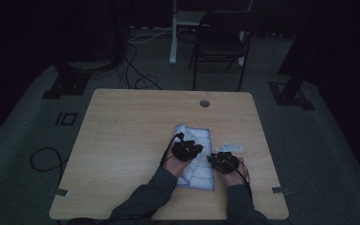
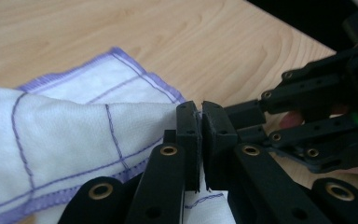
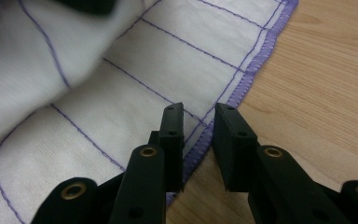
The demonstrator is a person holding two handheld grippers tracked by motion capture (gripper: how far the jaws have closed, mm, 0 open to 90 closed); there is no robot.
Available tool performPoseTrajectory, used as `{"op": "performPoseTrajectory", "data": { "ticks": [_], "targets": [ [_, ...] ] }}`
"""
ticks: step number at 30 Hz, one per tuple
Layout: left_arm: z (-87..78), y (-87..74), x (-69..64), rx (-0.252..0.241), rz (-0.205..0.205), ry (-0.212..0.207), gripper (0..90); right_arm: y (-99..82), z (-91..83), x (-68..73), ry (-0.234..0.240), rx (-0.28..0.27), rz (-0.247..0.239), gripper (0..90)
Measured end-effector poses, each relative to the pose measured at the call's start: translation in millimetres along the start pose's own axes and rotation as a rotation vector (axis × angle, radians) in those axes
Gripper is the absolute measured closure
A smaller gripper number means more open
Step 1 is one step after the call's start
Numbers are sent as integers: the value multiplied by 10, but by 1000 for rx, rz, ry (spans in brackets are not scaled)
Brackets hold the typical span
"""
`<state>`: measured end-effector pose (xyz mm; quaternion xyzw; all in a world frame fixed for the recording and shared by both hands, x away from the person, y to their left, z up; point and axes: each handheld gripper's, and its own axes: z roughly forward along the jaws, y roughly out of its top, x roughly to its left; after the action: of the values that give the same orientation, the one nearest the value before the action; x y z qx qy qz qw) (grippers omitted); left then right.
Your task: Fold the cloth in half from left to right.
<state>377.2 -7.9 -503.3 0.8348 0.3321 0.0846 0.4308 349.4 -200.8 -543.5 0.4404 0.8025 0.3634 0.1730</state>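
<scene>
the white cloth (image 1: 198, 157) with purple lines lies on the worktop (image 1: 122, 140). the left tongs (image 2: 200, 140) are clenched on a lifted fold, likely to fold it over. the right tongs (image 3: 198, 140) straddle the purple hem, parted, not yet pinching.

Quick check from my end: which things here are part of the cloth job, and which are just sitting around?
In the job:
- white cloth with purple lines
- left tongs, shut on a fold of it
- right tongs, open over its purple hem

Just lying about:
- folding chair behind the table
- cables on the floor
- round hole in the tabletop
</scene>
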Motion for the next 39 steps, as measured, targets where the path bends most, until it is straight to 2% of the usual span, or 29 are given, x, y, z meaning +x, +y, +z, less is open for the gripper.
{"op": "performPoseTrajectory", "data": {
  "ticks": [6,7,8,9,11,15,16,17,18,19,20,25,26,27,28,30,33,34,37,39],
  "targets": [
    [110,-67,25,36,-6,-13,854,0,0,0,1,0,2,743],
    [113,-71,33,38,-10,-19,838,0,0,0,1,0,2,743],
    [94,-67,40,34,-16,-24,773,0,0,1,1,0,2,743],
    [94,-67,40,34,-16,-24,749,0,0,1,1,0,2,743],
    [37,-45,32,23,-13,-35,706,-1,0,0,1,0,3,743],
    [-162,2,20,-18,0,-35,684,-2,1,-3,1,-3,1,743],
    [-248,2,43,-35,-2,-24,684,-2,1,-2,1,-3,1,743],
    [-248,2,43,-35,-2,-24,685,-2,1,-2,1,-3,1,743],
    [-341,-16,90,-41,-4,-8,688,-3,1,-2,1,-3,0,742],
    [-341,-16,90,-41,-4,-8,690,-3,1,-2,1,-3,0,742],
    [-419,-58,147,-39,-7,8,693,-4,1,-4,1,-4,1,742],
    [-524,-202,269,-24,-28,38,724,-4,1,-3,2,-4,4,742],
    [-539,-255,303,-14,-33,46,756,-4,2,-2,2,-4,5,742],
    [-543,-286,321,-5,-33,50,756,-4,2,-2,2,-4,5,742],
    [-542,-336,339,6,-38,55,803,-4,2,-2,2,-4,4,742],
    [-527,-427,356,25,-42,57,829,-4,1,-1,1,-4,6,742],
    [-503,-475,361,39,-44,55,842,-4,2,0,1,-4,5,742],
    [-477,-511,355,53,-43,51,844,-5,1,0,1,-4,6,742],
    [-452,-537,321,53,-46,41,844,-5,1,-1,1,-4,6,742],
    [-436,-555,275,59,-31,40,842,-5,1,-2,2,-4,6,742]
  ]
}}
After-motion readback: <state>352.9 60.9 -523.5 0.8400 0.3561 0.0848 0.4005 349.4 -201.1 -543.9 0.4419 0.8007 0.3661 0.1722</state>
